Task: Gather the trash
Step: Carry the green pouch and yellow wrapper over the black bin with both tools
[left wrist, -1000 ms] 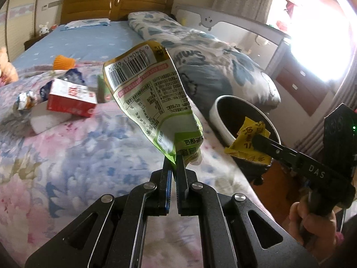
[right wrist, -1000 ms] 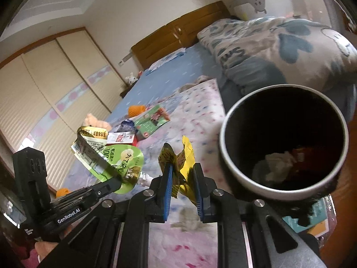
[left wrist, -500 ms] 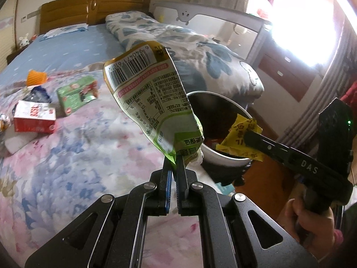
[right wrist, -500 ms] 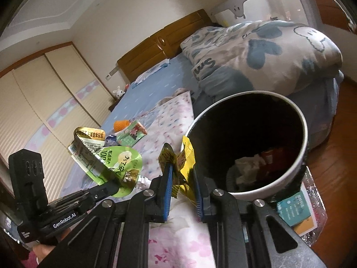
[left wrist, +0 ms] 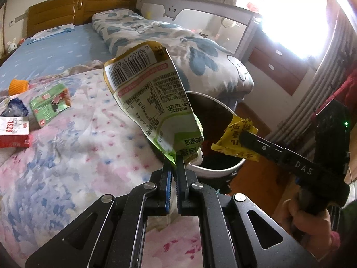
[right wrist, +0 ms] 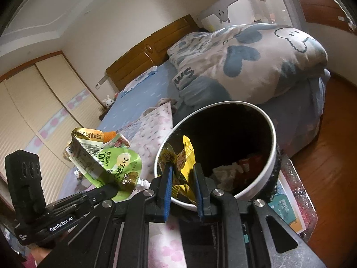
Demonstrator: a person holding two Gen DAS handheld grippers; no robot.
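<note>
**Two wrappers held at the bin's mouth**

The left gripper (left wrist: pixel 176 163) has its jaws pinched fully together on the bottom corner of a green drink pouch (left wrist: pixel 154 102), beside the pouch's white spout. The pouch stands up and leans away from the gripper, barcode side toward the left wrist camera, and it hangs over the near rim of the bin (left wrist: pixel 214 169). In the right wrist view the same pouch (right wrist: pixel 111 167) sits left of the bin, over the edge of the bed.

The right gripper (right wrist: pixel 181 174) has its jaws narrowly apart and closed on a crumpled yellow wrapper (right wrist: pixel 185 156). The wrapper pokes up between the blue pads and lies over the open mouth of the bin (right wrist: pixel 273 138). From the left wrist view the wrapper (left wrist: pixel 234 138) is seen at the tip of the right gripper, above the bin's dark inside. A hand (left wrist: pixel 310 221) grips the handle of that tool at lower right.

The bin is round with a white rim and a dark interior, standing on the wooden floor (right wrist: pixel 330 156) just beside the bed. Crumpled white paper (right wrist: pixel 225 172) and a red scrap (right wrist: pixel 250 163) lie at its bottom.

On the flowered bedspread (left wrist: pixel 67 156) more trash lies well apart from the bin: a green carton (left wrist: pixel 49 105), a red and white box (left wrist: pixel 13 131) and an orange cup (left wrist: pixel 19 84). A rolled quilt (left wrist: pixel 178 44) with blue shapes lies along the far side of the bed.
</note>
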